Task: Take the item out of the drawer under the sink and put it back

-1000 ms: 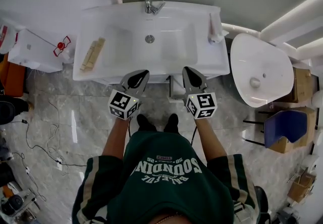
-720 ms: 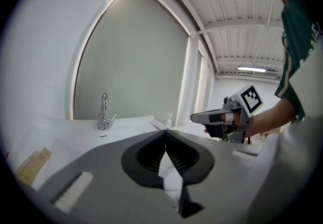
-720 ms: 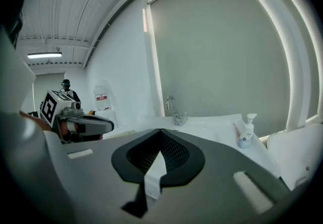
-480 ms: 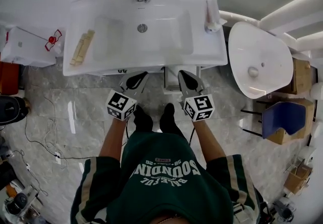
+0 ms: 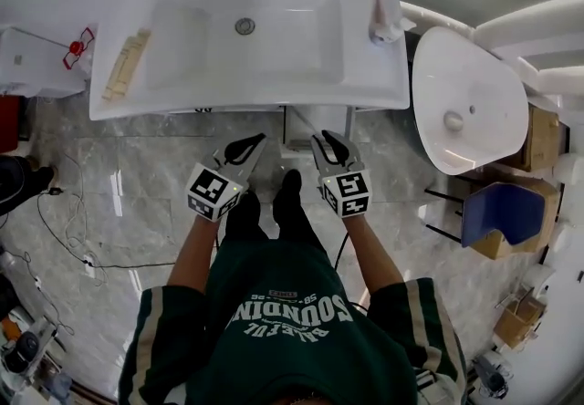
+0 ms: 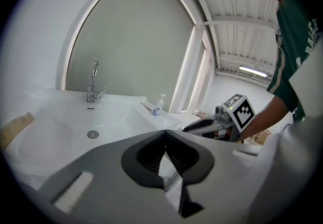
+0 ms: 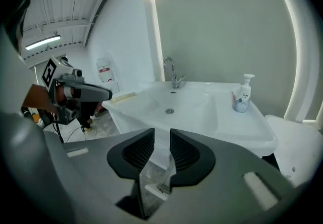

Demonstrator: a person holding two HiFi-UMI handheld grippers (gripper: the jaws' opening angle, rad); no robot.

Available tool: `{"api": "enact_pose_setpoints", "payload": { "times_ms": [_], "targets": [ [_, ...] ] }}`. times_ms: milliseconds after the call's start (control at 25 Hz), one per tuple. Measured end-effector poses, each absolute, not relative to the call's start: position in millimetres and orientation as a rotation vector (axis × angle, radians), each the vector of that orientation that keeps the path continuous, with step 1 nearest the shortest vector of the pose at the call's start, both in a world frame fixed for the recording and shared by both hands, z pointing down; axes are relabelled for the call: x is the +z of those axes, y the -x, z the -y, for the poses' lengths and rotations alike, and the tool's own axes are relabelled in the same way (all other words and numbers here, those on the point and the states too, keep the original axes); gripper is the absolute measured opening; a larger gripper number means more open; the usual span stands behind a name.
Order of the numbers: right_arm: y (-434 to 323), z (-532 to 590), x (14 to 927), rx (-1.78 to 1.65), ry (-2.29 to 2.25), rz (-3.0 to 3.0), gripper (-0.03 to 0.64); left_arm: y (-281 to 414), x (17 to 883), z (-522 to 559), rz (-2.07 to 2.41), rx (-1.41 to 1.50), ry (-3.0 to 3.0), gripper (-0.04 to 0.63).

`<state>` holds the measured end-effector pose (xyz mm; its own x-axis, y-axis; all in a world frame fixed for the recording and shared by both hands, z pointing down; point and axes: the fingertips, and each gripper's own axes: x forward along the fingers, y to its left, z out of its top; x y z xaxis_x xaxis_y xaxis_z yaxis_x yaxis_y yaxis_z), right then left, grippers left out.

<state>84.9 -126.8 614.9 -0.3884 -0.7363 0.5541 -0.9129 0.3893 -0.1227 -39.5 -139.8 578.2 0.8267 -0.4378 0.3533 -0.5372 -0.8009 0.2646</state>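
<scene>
A person is aiming both grippers at the sink (image 5: 365, 75), its long side running crosswise. The left gripper (image 5: 256, 140) is pinching shut, empty. The right gripper (image 5: 319, 138), jaws just opening, is gaping narrowly, nothing between.

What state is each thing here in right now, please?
Left tool, jaws together, empty.
Right tool, jaws apart, just been opening, nothing between them.
Sink, basin empty.
Tap, off.
Soap bottle, upright on the rim.
</scene>
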Motion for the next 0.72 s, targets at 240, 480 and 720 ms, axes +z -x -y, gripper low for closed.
{"api": "enact_pose_setpoints", "payload": {
  "times_ms": [240,480,720],
  "targets": [
    [-90.2,129.7,685.3,0.569,-1.259,2.154,0.095,29.1,587.8,134.5,0.767,0.383,-2.631,0.051],
    [-94.3,142.3,765.6,0.586,-1.113,2.064,0.110,21.4,606.3,128.5,0.778,0.398,-2.605,0.051],
    [-97.5,150.1,852.1,0.611,-0.984,1.962,0.117,24.9,633.8,117.2,0.793,0.419,-2.553,0.051]
  ]
}}
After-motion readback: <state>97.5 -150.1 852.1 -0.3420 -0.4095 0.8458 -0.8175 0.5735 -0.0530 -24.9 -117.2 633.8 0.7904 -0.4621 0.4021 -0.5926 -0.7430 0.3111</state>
